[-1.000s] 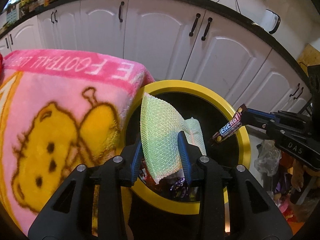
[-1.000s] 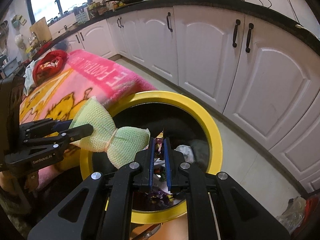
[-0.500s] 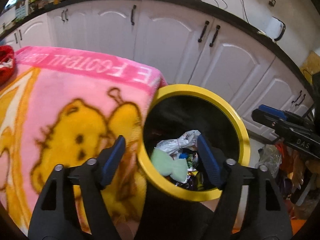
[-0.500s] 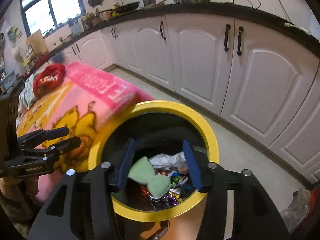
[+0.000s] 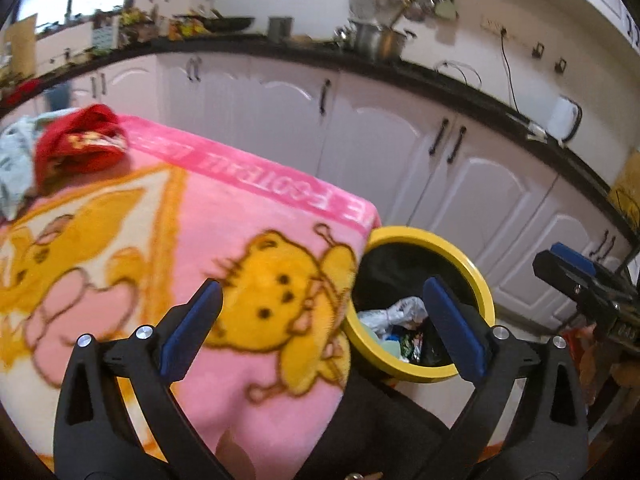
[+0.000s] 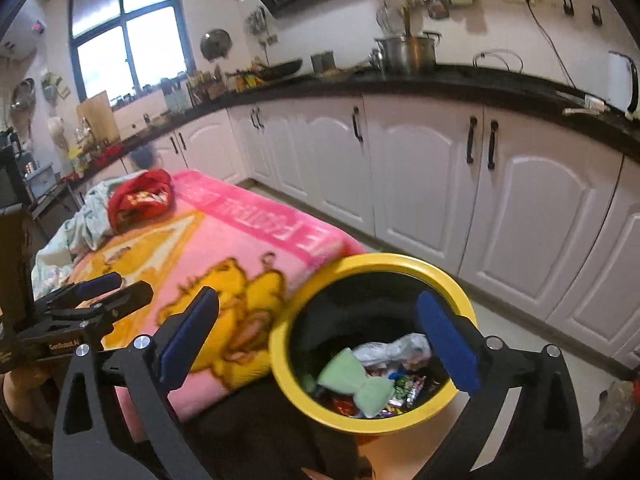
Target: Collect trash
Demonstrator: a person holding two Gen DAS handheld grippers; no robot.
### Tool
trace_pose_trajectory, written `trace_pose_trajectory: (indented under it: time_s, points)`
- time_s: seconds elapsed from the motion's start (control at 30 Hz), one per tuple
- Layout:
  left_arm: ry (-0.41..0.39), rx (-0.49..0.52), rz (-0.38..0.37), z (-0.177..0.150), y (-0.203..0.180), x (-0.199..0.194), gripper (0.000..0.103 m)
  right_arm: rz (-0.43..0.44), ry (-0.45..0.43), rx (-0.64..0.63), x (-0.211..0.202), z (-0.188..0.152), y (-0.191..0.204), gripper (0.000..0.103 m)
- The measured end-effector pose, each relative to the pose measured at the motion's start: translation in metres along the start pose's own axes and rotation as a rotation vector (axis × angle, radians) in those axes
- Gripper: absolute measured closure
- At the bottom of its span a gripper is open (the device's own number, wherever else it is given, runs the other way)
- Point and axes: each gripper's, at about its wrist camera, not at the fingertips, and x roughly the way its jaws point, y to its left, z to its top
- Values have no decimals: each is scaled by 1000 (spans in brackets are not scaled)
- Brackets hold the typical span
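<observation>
The yellow-rimmed bin (image 6: 380, 260) (image 5: 416, 236) stands beside the blanket-covered table. Inside lie a green mesh sponge (image 6: 352, 376) (image 5: 388, 346), a crumpled white wrapper (image 6: 396, 348) (image 5: 396, 310) and several candy wrappers (image 6: 408, 390). My left gripper (image 5: 320, 284) hovers above the blanket's edge, left of the bin; its jaws are opening with nothing between them. My right gripper (image 6: 318, 294) hangs above the bin's near rim, its jaws also opening and empty. Each gripper shows in the other's view: the right gripper (image 5: 548, 256), the left gripper (image 6: 132, 286).
A pink blanket (image 5: 224, 208) with yellow cartoon figures covers the table. A red cloth (image 6: 140, 196) and a pale cloth (image 6: 80, 228) lie at its far end. White cabinets (image 6: 420, 184) under a dark counter run behind. A plastic bag (image 6: 612, 412) lies on the floor, right.
The left gripper let go of the green sponge and the right one its snack-bar wrapper; both fell into the bin. Both grippers opened wide and drew up and back from the bin.
</observation>
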Motion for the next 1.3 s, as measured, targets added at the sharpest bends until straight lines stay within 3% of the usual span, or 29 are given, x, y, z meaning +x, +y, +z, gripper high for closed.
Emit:
trace_pose_trajectory:
  time_s: [0.17, 0.63, 0.83, 1.0, 1.3]
  points:
    - [-77, -8, 57, -10, 13, -40, 11, 13, -52, -40, -20, -9, 28, 6]
    - [-273, -11, 223, -58, 25, -111, 11, 2, -338, -119, -72, -52, 78, 6]
    - [-338, 21, 267, -85, 25, -119, 11, -27, -358, -118, -69, -71, 86, 6]
    - [-326, 3, 249, -95, 27, -113, 11, -53, -296, -114, -57, -83, 89, 6]
    - [-330, -27, 246, -94, 33, -114, 11, -37, -274, -132, -51, -89, 92, 6]
